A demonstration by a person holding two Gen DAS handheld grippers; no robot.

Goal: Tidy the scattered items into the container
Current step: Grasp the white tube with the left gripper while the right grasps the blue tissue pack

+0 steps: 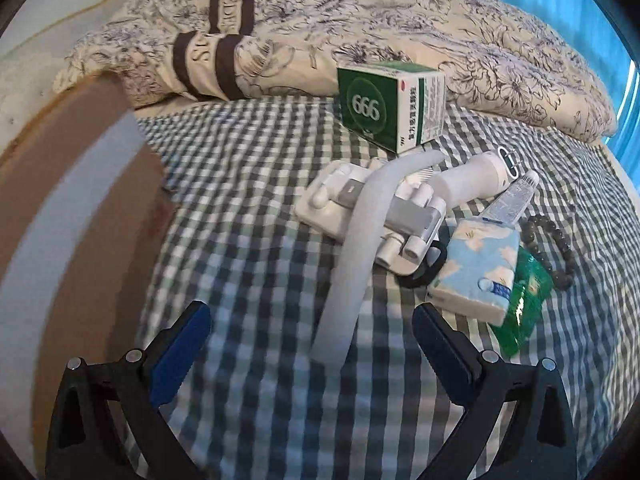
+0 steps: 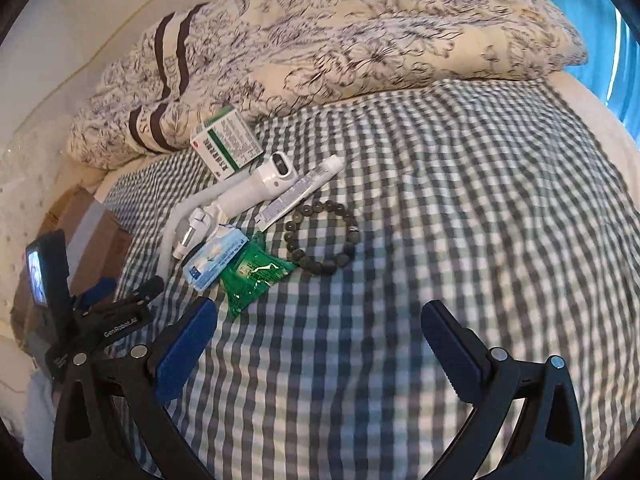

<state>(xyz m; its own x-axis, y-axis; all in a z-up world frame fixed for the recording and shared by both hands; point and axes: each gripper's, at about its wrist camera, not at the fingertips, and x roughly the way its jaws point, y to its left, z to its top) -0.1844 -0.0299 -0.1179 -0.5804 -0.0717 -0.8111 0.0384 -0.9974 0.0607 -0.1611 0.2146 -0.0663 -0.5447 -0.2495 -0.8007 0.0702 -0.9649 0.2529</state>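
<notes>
On green-and-white checked bedsheet (image 1: 260, 264), ahead of both grippers: one cluster of scattered items, none yet moved to brown cardboard box (image 1: 80, 216) at bed edge, far left in left wrist view. Left gripper (image 1: 312, 320): jaws wide apart, holding nothing, hovering above sheet. Nearest item to it: pale grey curved flexible hose (image 1: 360, 236), near end lying between the open fingers and just forward of them, long axis running away and slightly rightward toward white plastic folding device with grey centre plate (image 1: 360, 200), over which it crosses. Judged easiest first pick for left side, jaws already straddling hose's line. Right gripper (image 2: 320, 332): jaws likewise wide apart, empty; cluster lying forward and to its left, well apart. Closest to it: crinkled green foil sachet (image 2: 256, 276), then dark green bead bracelet (image 2: 322, 236), a closed ring flat on sheet. Also catalogued: green-and-white cardboard medicine box (image 1: 392, 104), at far side against floral quilt (image 1: 400, 20); white tube with blue print (image 1: 508, 200); soft pale blue patterned tissue pack (image 1: 476, 264), touching sachet; black elastic loop (image 1: 432, 260), partly hidden under device.
</notes>
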